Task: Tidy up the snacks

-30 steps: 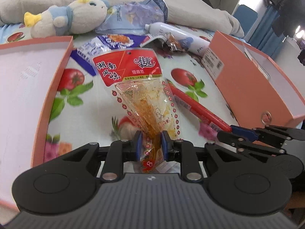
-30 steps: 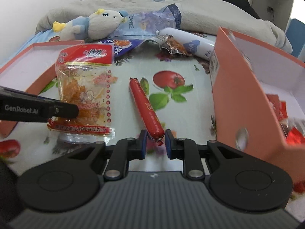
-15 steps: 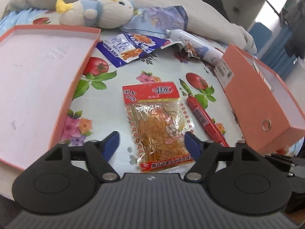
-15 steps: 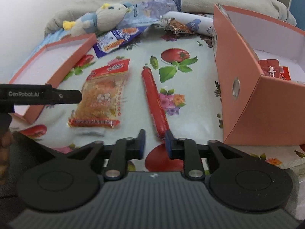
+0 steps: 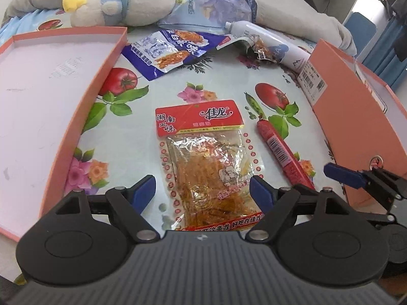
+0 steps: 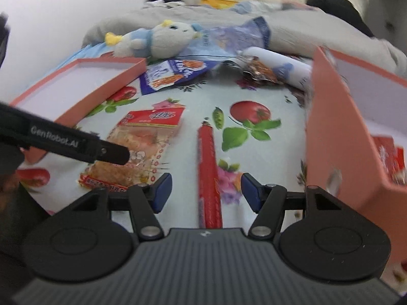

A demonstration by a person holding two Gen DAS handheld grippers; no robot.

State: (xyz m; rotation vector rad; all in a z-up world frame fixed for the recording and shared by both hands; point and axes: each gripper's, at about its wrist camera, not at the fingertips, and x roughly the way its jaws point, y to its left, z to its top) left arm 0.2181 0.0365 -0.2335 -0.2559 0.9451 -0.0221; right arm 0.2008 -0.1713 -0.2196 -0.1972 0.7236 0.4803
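Left wrist view: the snack packet (image 5: 207, 162) is being straddled, untouched, by the left gripper (image 5: 202, 193), its jaws just opened wide. Right of the packet, the sausage (image 6: 209, 178) is being pointed along by the right gripper (image 6: 206, 190), jaws just opening, nothing pinched.

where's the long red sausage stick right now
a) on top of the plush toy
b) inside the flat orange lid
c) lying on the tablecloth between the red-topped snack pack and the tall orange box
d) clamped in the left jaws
c: the sausage stick lies flat on the tablecloth, with the red-topped snack pack on one side and the tall orange box on the other, no jaws closed on it.
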